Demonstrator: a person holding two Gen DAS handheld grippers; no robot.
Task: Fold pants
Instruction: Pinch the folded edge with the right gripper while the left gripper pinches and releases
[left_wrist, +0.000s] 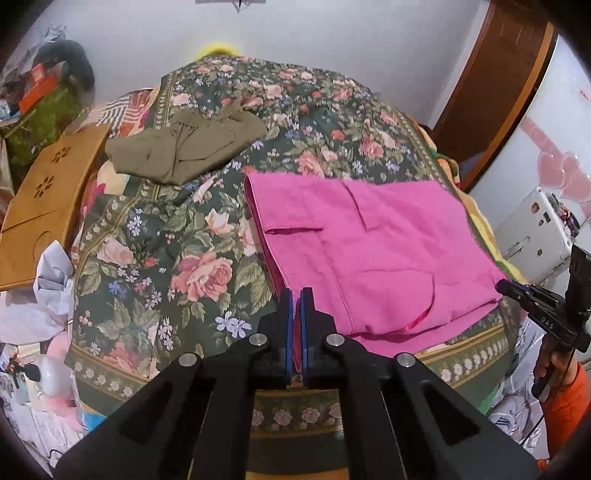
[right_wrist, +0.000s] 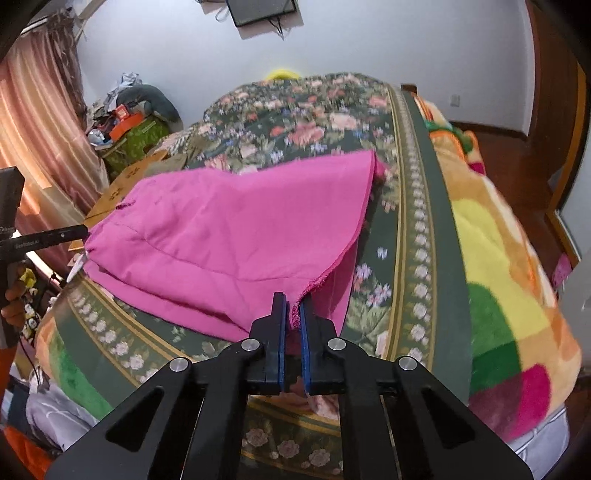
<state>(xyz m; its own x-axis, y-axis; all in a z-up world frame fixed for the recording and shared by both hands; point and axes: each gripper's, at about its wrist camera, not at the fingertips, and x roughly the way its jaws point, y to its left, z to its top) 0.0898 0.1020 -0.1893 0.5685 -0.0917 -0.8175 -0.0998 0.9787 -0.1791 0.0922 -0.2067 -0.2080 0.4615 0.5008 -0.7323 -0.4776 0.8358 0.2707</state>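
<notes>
The pink pants (left_wrist: 373, 251) lie partly folded on the floral bedspread (left_wrist: 177, 251). My left gripper (left_wrist: 296, 295) is shut on the near left corner of the pants, with pink cloth between its blue pads. My right gripper (right_wrist: 293, 301) is shut on the near right edge of the pink pants (right_wrist: 229, 236) and lifts that edge, so the cloth hangs in a raised flap. The right gripper also shows at the right edge of the left wrist view (left_wrist: 504, 286). The left gripper shows at the left edge of the right wrist view (right_wrist: 83, 230).
Olive-green pants (left_wrist: 184, 147) lie crumpled at the far left of the bed. A wooden lap table (left_wrist: 48, 192) sits left of the bed, with clutter beyond it. A colourful fleece blanket (right_wrist: 509, 266) hangs on the bed's right side. A wooden door (left_wrist: 491, 88) stands at the right.
</notes>
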